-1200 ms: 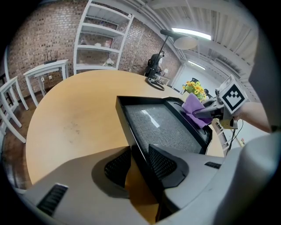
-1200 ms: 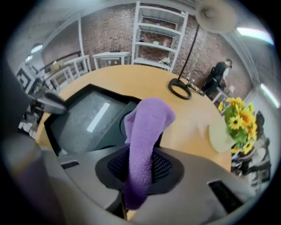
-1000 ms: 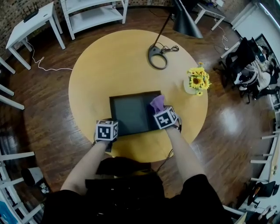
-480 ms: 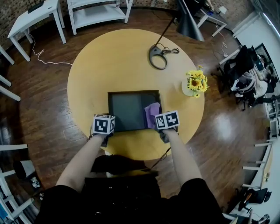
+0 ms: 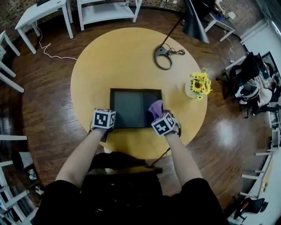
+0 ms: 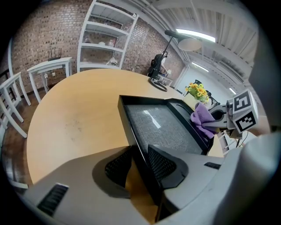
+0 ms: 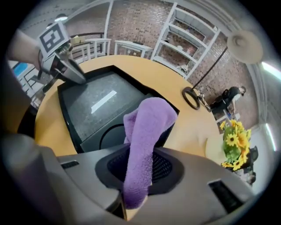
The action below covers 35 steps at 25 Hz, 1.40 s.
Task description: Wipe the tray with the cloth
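Note:
A black rectangular tray point(image 5: 131, 107) lies on the round yellow table point(image 5: 127, 57). My left gripper point(image 5: 105, 121) is at the tray's near left corner. In the left gripper view the tray's point(image 6: 162, 127) rim runs between the jaws of the left gripper point(image 6: 139, 157), which is shut on it. My right gripper point(image 5: 164, 124) is at the tray's near right side, shut on a purple cloth point(image 5: 156, 107). In the right gripper view the cloth point(image 7: 147, 127) stands up from the jaws over the tray's point(image 7: 94, 103) right compartment.
A black lamp base point(image 5: 160, 57) with a cable sits at the table's far side, its shade point(image 5: 195, 24) above. A vase of sunflowers point(image 5: 197, 84) stands at the table's right edge. White shelves point(image 5: 109, 9) and a white side table point(image 5: 39, 11) stand beyond.
My right gripper has drawn the cloth back along the tray's right side toward me. My left gripper has stayed at the near left corner.

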### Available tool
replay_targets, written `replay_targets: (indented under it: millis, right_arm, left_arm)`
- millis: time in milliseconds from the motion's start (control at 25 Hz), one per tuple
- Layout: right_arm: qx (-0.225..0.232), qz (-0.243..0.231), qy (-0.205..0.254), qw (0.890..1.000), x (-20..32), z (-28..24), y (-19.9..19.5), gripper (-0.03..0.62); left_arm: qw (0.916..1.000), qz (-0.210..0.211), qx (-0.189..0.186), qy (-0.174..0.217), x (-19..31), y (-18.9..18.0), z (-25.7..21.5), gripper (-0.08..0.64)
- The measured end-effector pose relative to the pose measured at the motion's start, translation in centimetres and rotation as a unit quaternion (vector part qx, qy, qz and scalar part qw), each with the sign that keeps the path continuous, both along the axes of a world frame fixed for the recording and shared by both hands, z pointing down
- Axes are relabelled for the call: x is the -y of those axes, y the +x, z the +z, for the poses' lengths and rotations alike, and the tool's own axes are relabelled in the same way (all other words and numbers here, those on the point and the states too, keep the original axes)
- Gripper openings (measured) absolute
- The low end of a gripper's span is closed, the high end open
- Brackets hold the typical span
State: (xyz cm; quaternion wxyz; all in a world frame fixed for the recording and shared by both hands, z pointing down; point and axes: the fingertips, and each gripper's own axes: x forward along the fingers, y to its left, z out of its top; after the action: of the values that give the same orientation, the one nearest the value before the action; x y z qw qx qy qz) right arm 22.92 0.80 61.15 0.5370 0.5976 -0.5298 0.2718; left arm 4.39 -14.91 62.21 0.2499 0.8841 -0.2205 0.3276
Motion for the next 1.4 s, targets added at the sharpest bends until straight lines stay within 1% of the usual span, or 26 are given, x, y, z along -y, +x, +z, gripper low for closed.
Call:
replay_targets:
  millis: [160,200,240,280,320,360,400,440,480,520,560,680,760,800,880,920,1000,1040,1120,1160,1200,1240,1280,1320,1360,1400]
  right_arm:
    - [-0.066,-0.047,0.004,0.997,0.6,-1.2,0.0,0.084]
    - [-0.07,-0.053,0.009,0.996,0.8,-1.2,0.1,0.084]
    - [-0.06,-0.048,0.015,0.997,1.0,-1.1,0.3,0.084]
    - [-0.031,-0.029,0.024,0.999,1.2,-0.9,0.5,0.083]
    - [0.02,0.004,0.036,0.999,1.2,-0.5,0.8,0.083]
    - [0.09,0.045,0.051,0.994,1.2,0.0,1.0,0.083]
    - [0.169,0.089,0.065,0.979,1.1,0.5,0.9,0.083]
    - [0.241,0.127,0.079,0.959,0.9,0.7,0.8,0.083]
    - [0.294,0.152,0.091,0.939,0.8,0.6,0.8,0.083]
    - [0.325,0.164,0.101,0.926,0.7,0.4,1.0,0.083]
    - [0.341,0.167,0.108,0.919,0.6,0.0,1.3,0.083]
    - [0.355,0.162,0.127,0.912,0.1,-1.2,2.7,0.083]
    - [0.355,0.161,0.139,0.911,-0.6,-2.2,3.8,0.084]
    - [0.347,0.159,0.139,0.914,-1.2,-2.6,4.3,0.084]
    - [0.316,0.154,0.126,0.928,-2.7,-3.3,5.7,0.086]
    - [0.3,0.152,0.115,0.935,-3.6,-3.5,6.3,0.086]
    - [0.28,0.153,0.097,0.943,-5.3,-3.8,7.4,0.089]
    - [0.274,0.156,0.092,0.944,-6.1,-4.0,8.1,0.092]
    - [0.254,0.162,0.08,0.95,-7.2,-4.2,9.4,0.108]
    - [0.24,0.163,0.073,0.954,-7.7,-4.2,10.0,0.152]
    - [0.225,0.163,0.07,0.958,-8.1,-4.2,10.6,0.235]
    - [0.214,0.163,0.077,0.96,-8.2,-4.4,11.1,0.267]
    - [0.208,0.165,0.096,0.959,-8.2,-4.9,11.4,0.267]
    - [0.213,0.166,0.126,0.955,-7.9,-5.7,11.5,0.267]
    - [0.228,0.165,0.164,0.946,-7.5,-6.7,11.3,0.267]
    - [0.248,0.16,0.206,0.933,-7.0,-7.9,10.8,0.263]
  left_arm:
    - [0.9999,-0.016,0.002,0.004,0.3,-0.3,0.1,0.117]
    - [0.9997,-0.021,0.003,0.007,0.4,-0.4,0.1,0.117]
    - [0.9996,-0.028,0.004,0.01,0.6,-0.4,0.1,0.117]
    - [0.9993,-0.036,0.004,0.009,0.7,-0.5,0.2,0.117]
    - [0.999,-0.045,0.002,0.005,0.8,-0.6,0.3,0.118]
    - [0.9985,-0.055,-0.001,-0.004,0.9,-0.8,0.5,0.116]
    - [0.9976,-0.067,-0.007,-0.014,0.9,-1.1,0.5,0.117]
    - [0.9963,-0.081,-0.016,-0.023,1.0,-1.5,0.3,0.115]
    - [0.9946,-0.096,-0.028,-0.028,1.1,-1.9,-0.2,0.116]
    - [0.9925,-0.11,-0.044,-0.029,1.3,-2.3,-0.9,0.117]
    - [0.9901,-0.123,-0.061,-0.027,1.5,-2.6,-1.8,0.117]
    - [0.9799,-0.16,-0.116,-0.024,2.0,-3.8,-4.5,0.102]
    - [0.9701,-0.184,-0.156,-0.022,2.2,-4.9,-6.3,0.092]
    - [0.9645,-0.195,-0.176,-0.022,2.3,-5.5,-7.1,0.092]
    - [0.9526,-0.213,-0.215,-0.029,2.5,-6.6,-8.4,0.059]
    - [0.9469,-0.219,-0.233,-0.036,2.3,-7.0,-8.9,0.057]
    - [0.9401,-0.219,-0.258,-0.042,1.5,-7.2,-10.2,0.057]
    - [0.9397,-0.214,-0.263,-0.041,1.1,-7.2,-10.8,0.057]
    - [0.9435,-0.196,-0.265,-0.034,0.4,-6.7,-11.6,0.057]
    - [0.9468,-0.184,-0.262,-0.03,0.1,-6.4,-11.9,0.057]
    - [0.9501,-0.173,-0.258,-0.026,-0.2,-6.2,-12.1,0.057]
    - [0.9526,-0.162,-0.256,-0.019,-0.5,-5.9,-12.5,0.057]
    - [0.9541,-0.153,-0.257,-0.009,-0.7,-5.6,-13.1,0.057]
    - [0.9544,-0.145,-0.261,0.005,-1.0,-5.4,-13.9,0.057]
    - [0.9537,-0.137,-0.267,0.021,-1.2,-5.1,-14.8,0.057]
    - [0.9521,-0.128,-0.275,0.041,-1.4,-4.8,-15.9,0.057]
